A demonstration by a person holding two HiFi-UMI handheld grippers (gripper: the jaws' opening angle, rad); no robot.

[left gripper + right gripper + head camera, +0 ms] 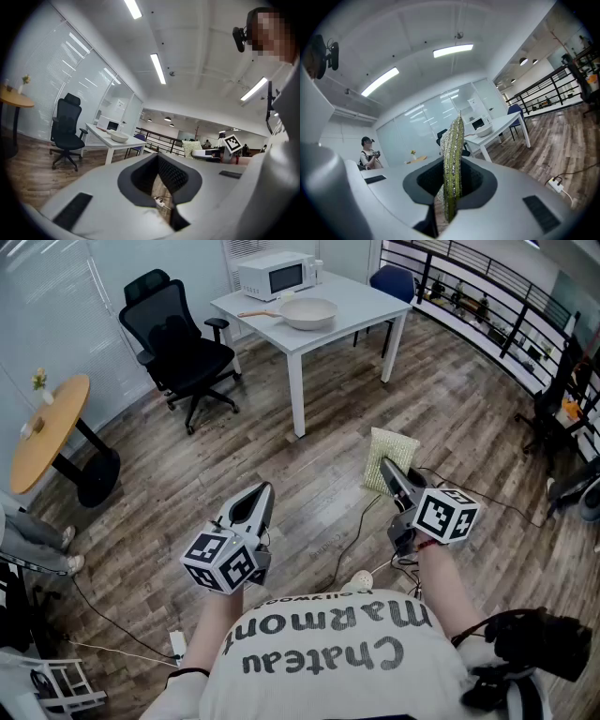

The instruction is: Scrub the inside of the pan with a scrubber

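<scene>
A pale pan [309, 312] with a wooden handle rests on the white table [361, 298] far ahead, well beyond both grippers. My right gripper [384, 463] is shut on a yellow-green scrubber [392, 448], which sticks up between its jaws in the right gripper view as the scrubber [453, 159]. My left gripper [266, 489] is held level at the lower left, shut with nothing in it. The pan [117, 136] shows small in the left gripper view, and the pan [483, 131] also appears beside the scrubber in the right gripper view.
A microwave [277, 275] stands on the table behind the pan. A black office chair [178, 343] is left of the table, and a round wooden table [47, 427] is further left. Cables and a power strip [176, 645] lie on the wood floor. A railing [487, 306] runs along the right. A person [369, 152] stands behind.
</scene>
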